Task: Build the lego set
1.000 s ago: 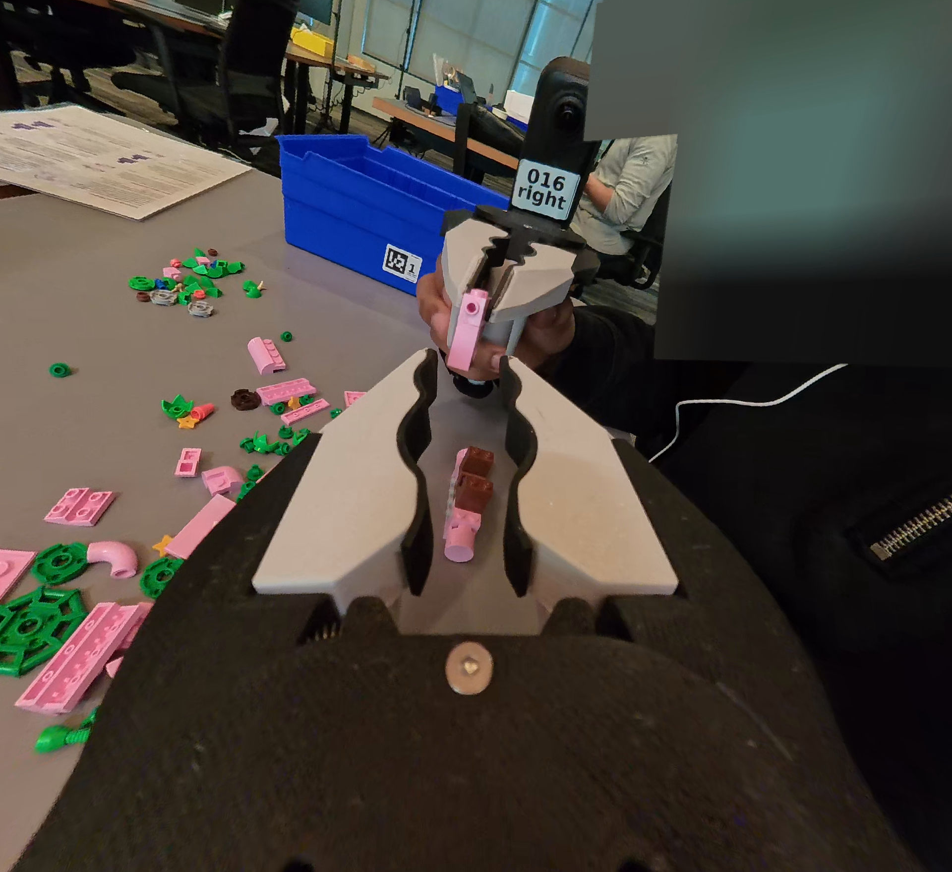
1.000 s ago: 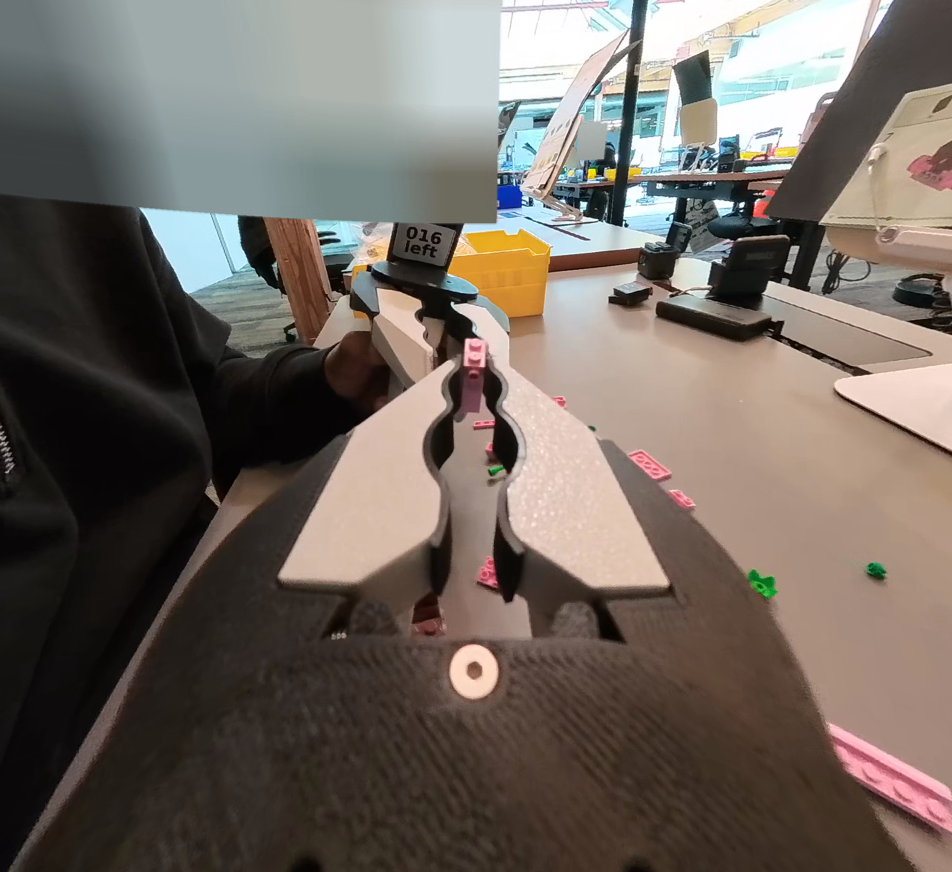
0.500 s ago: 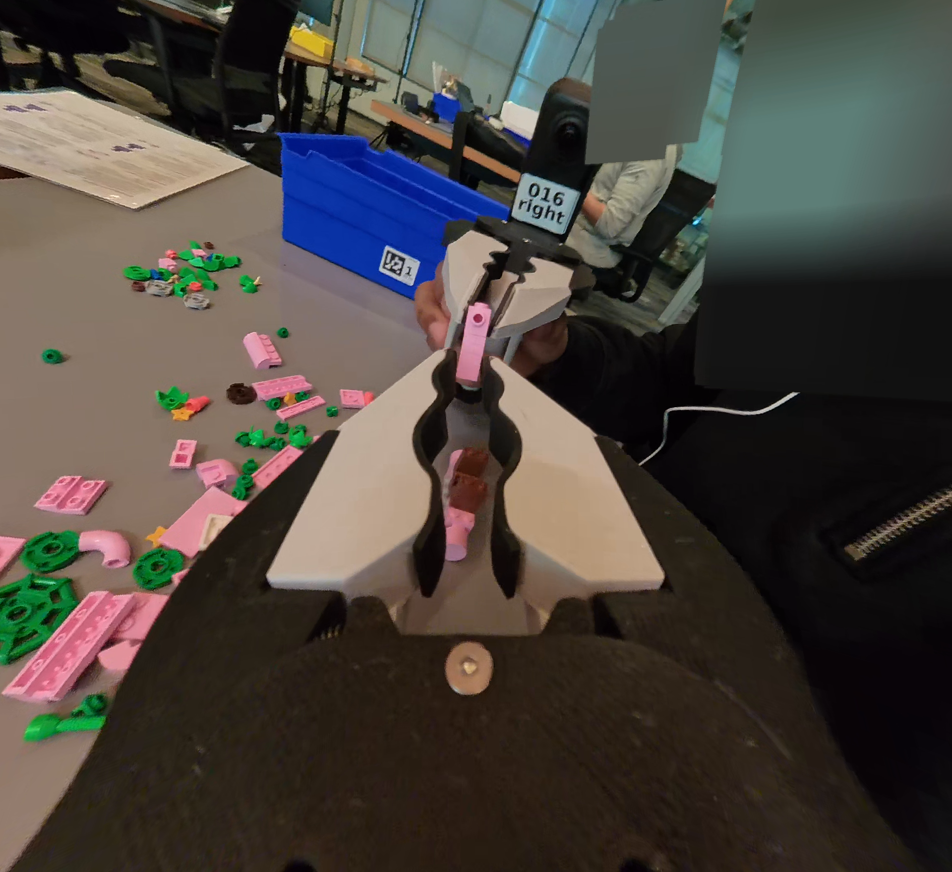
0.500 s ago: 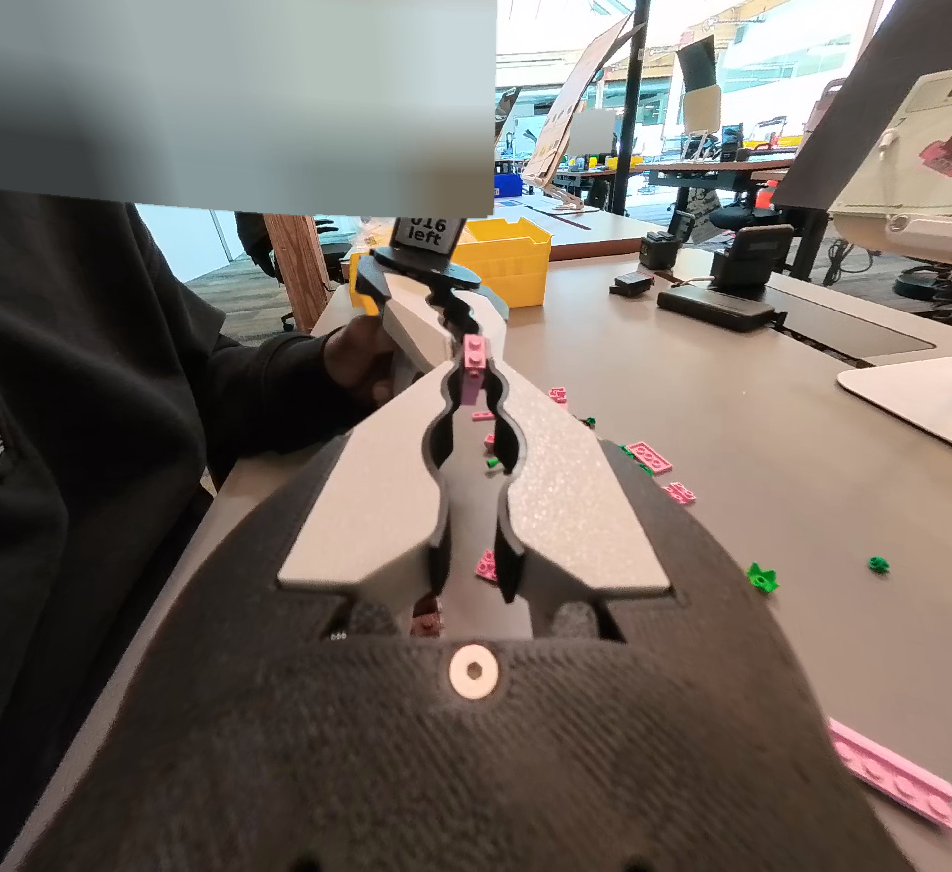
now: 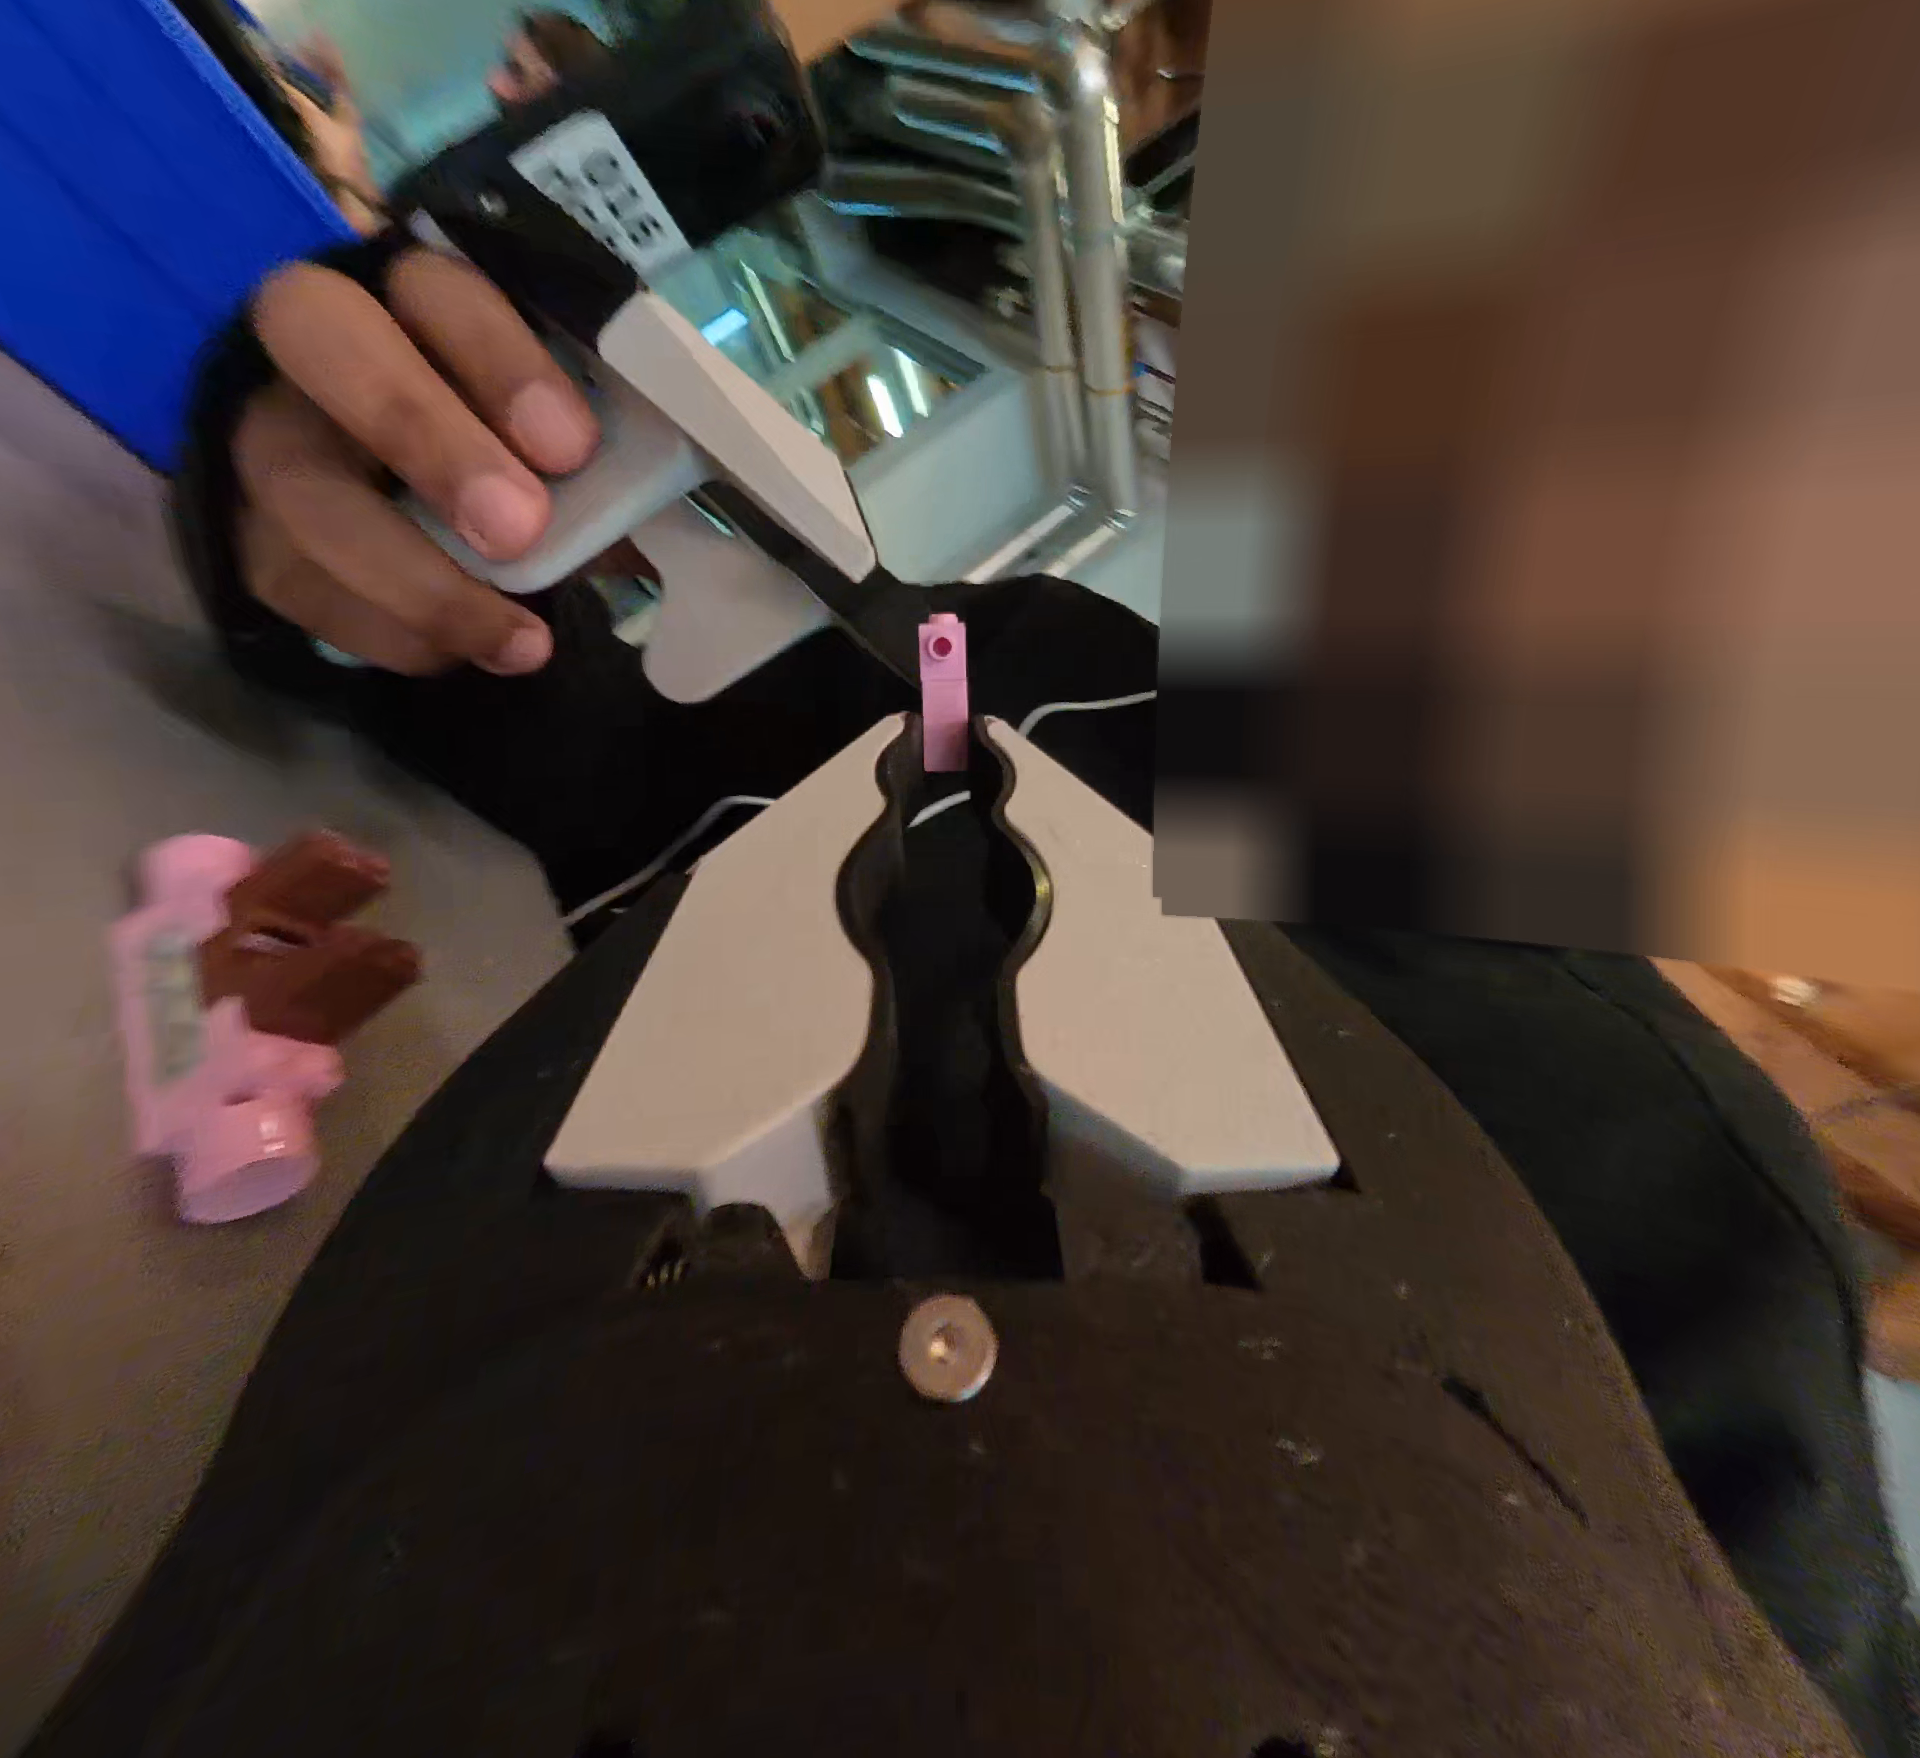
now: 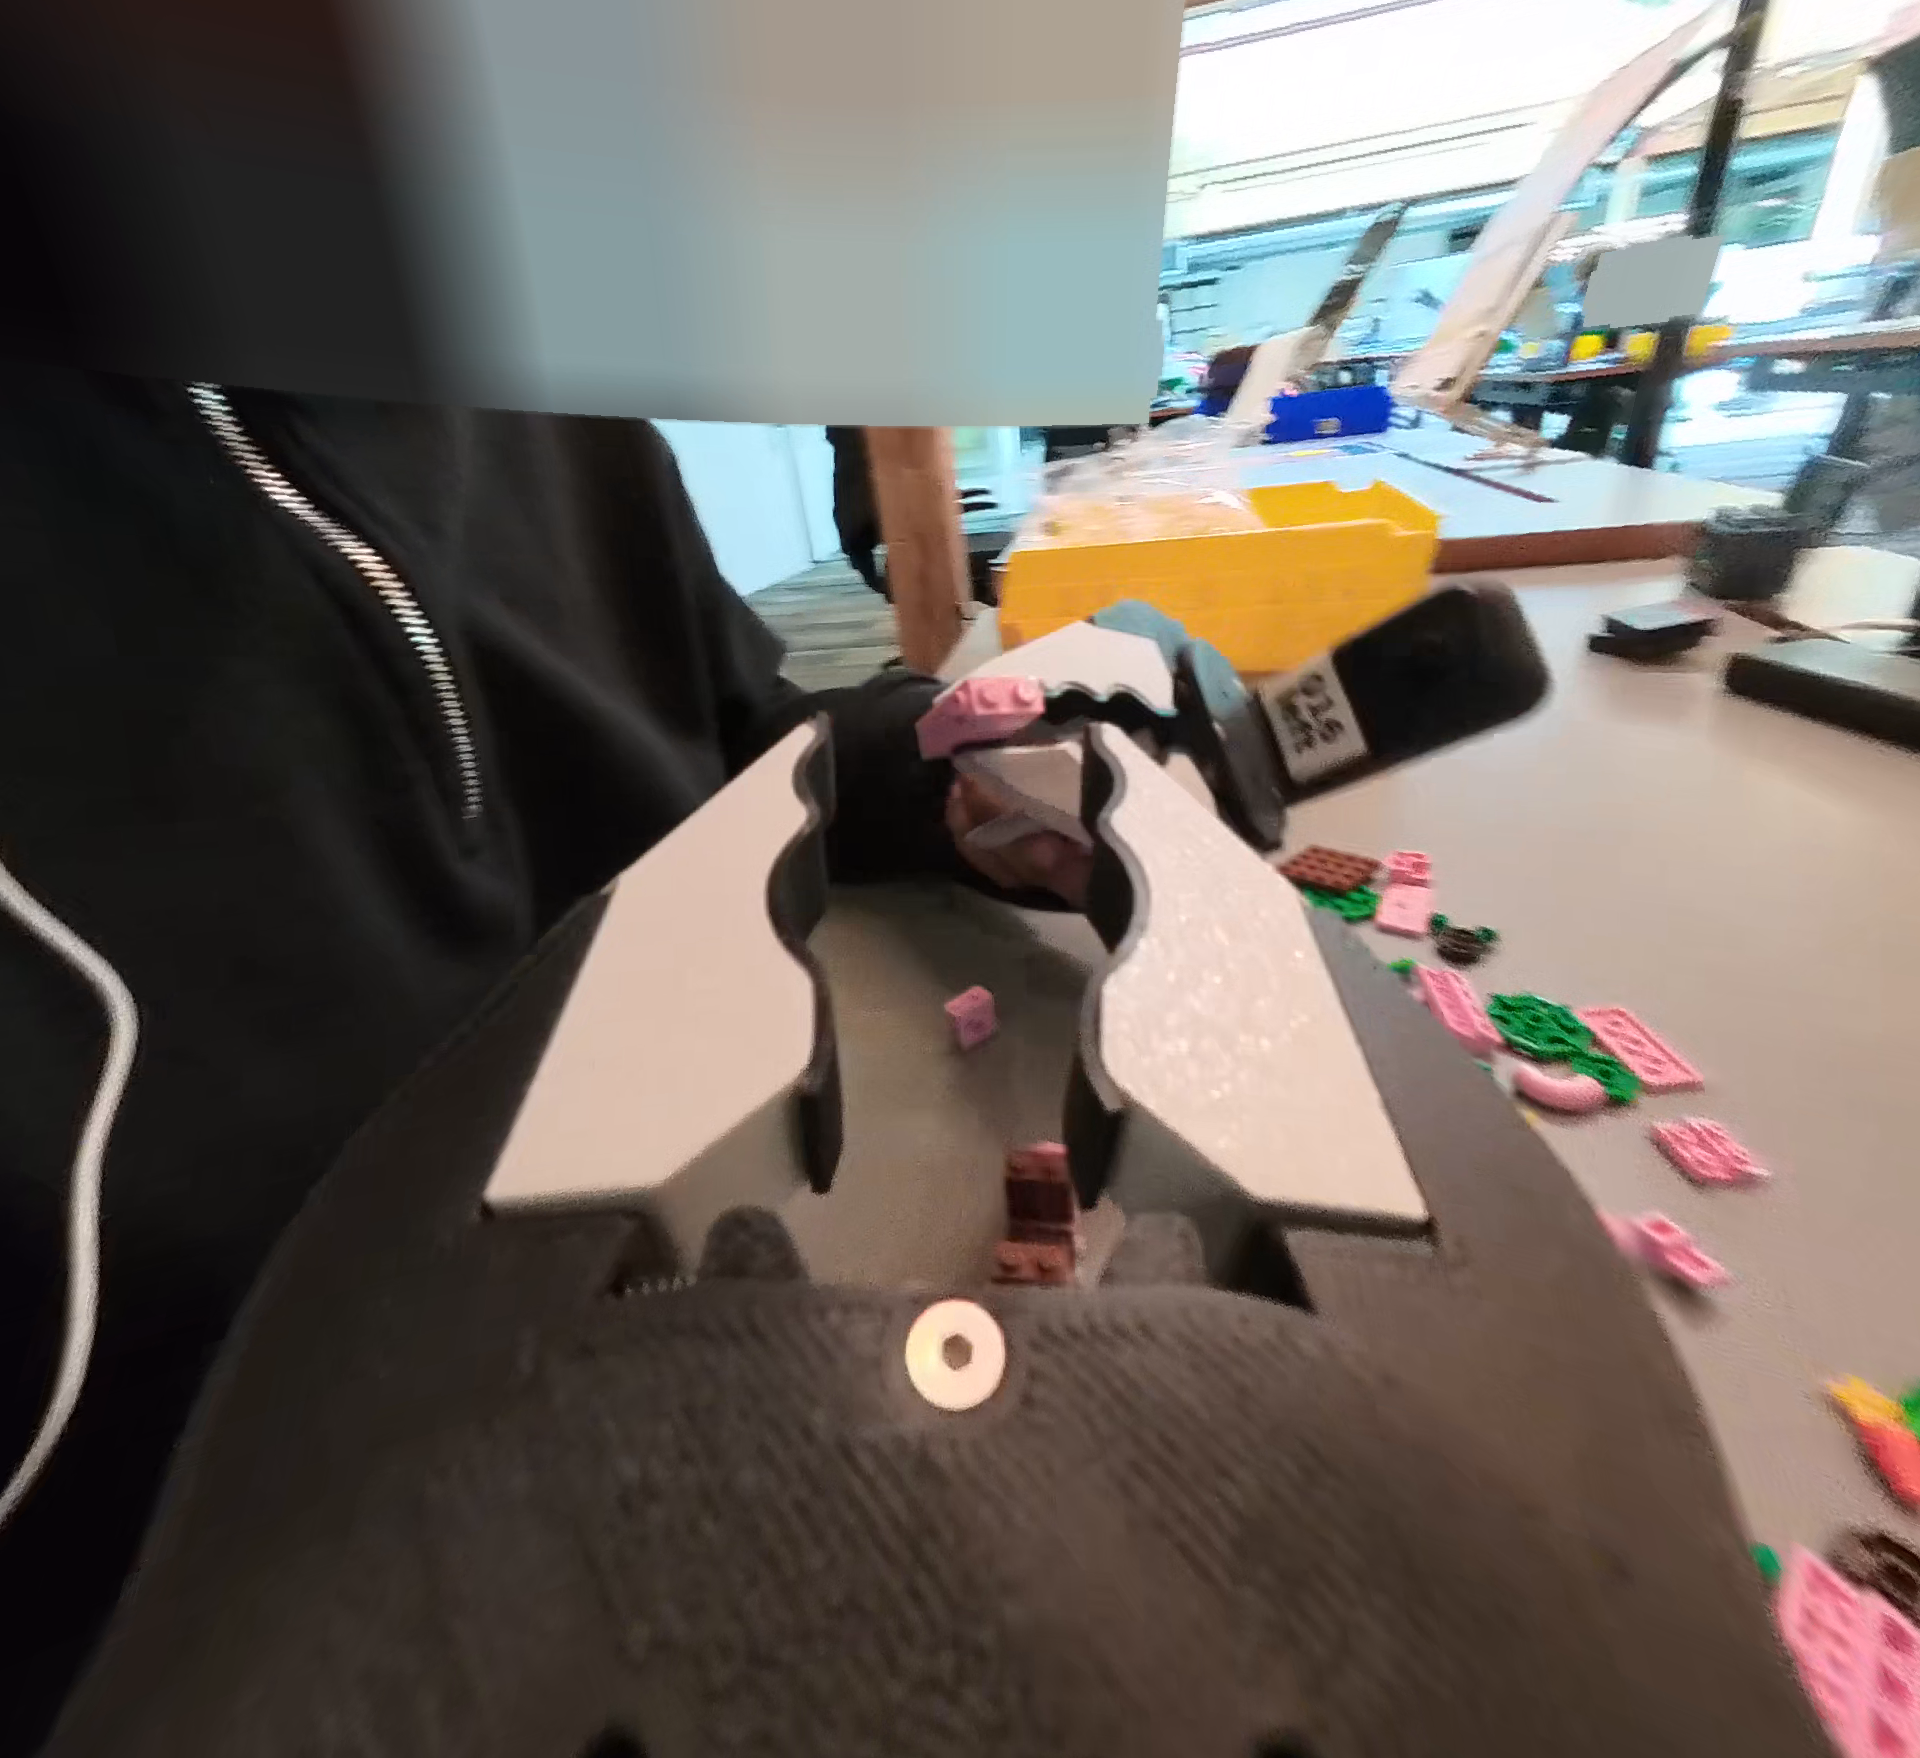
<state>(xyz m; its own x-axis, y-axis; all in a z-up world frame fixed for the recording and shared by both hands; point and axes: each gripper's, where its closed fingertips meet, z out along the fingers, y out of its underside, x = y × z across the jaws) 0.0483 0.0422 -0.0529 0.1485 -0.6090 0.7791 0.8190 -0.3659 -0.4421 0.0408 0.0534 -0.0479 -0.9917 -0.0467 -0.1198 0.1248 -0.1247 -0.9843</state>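
Left hand-held gripper [image 5: 943, 732] pinches small pink plastic brick [image 5: 943, 696]; right hand-held gripper [image 6: 956, 773] gapes empty. Pink-and-brown sub-assembly [image 5: 244, 1012] lies on grey surface [image 5: 83, 1396]; many loose pieces [image 6: 1538, 1033] remain, so build looks early.

Grey table [image 6: 1558, 877], yellow bin [image 6: 1226, 565], wooden post [image 6: 920, 534], bright windows behind.

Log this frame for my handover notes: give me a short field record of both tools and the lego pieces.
left tool: shut on the pink brick, pinched at its tips, brick sticking out past them
right tool: open, holding nothing
pink and brown assembly: lying on the grey table, apart from both tools
loose pieces: pink and green parts scattered on the table
small pink piece: alone on the table, seen between the right tool's fingers
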